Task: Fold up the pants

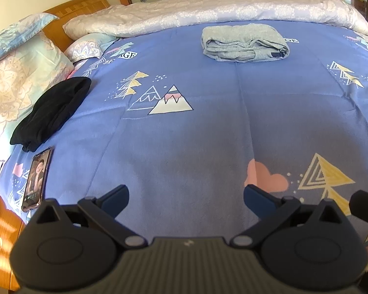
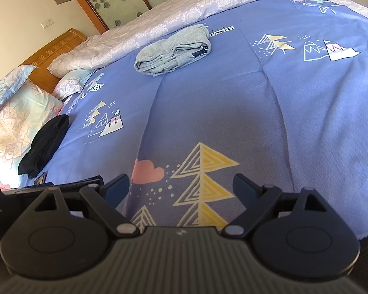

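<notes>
Left tongs (image 1: 186, 197) and right tongs (image 2: 181, 186) both spread wide and empty above the bed (image 1: 184, 134), with the folded grey pants (image 1: 245, 42) lying at 12 o'clock, black garment (image 1: 51, 112) at 10 o'clock.

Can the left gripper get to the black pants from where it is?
Probably yes: the left gripper is open and empty, and only bare blue sheet lies between it and the black pants. The phone sits beside that path.

Both wrist cameras look forward and down over the blue bedspread (image 1: 184, 134) from its near edge; both take in the folded grey pants (image 1: 245, 42) far ahead.
</notes>
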`<action>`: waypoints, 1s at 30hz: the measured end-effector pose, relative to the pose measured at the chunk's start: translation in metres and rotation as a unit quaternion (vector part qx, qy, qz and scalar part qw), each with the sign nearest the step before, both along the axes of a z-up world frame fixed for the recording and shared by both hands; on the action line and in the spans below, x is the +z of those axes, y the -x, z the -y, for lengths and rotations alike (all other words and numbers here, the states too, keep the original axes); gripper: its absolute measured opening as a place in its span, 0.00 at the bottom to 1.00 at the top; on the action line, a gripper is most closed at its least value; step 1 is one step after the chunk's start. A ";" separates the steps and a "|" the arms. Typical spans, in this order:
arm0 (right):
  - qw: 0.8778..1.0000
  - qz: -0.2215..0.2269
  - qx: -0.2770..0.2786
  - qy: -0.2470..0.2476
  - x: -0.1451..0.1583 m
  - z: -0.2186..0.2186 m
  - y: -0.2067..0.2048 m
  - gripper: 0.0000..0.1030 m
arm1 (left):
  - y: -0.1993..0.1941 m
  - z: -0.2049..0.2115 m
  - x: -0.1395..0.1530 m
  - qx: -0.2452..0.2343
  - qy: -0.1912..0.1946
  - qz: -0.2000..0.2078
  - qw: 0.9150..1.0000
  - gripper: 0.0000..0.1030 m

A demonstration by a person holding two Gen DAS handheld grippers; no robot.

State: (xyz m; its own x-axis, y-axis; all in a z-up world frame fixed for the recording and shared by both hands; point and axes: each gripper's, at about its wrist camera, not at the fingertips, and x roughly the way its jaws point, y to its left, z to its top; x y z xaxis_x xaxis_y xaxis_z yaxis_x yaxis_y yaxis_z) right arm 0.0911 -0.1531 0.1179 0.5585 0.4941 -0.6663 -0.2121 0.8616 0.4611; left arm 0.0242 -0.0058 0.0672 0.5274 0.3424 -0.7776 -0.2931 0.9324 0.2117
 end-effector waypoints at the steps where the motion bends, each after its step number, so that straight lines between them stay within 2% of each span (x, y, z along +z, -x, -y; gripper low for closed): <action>1: 1.000 0.000 -0.001 0.000 0.000 0.000 0.000 0.90 | 0.000 0.000 -0.001 0.001 -0.001 -0.001 1.000 1.00; 18: 1.000 -0.005 0.000 -0.003 -0.001 0.002 -0.001 0.90 | 0.001 -0.003 -0.005 0.007 -0.035 -0.007 0.999 1.00; 30: 1.000 0.018 -0.010 0.012 0.007 0.005 0.002 0.90 | 0.002 0.005 0.005 -0.013 -0.010 -0.011 1.000 1.00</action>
State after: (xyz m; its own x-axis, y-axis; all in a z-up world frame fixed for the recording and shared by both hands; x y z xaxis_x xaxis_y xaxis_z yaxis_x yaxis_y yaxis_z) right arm 0.0893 -0.1583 0.1254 0.5923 0.4669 -0.6566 -0.2106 0.8764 0.4332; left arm 0.0222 -0.0107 0.0719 0.5187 0.3447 -0.7824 -0.2636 0.9350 0.2372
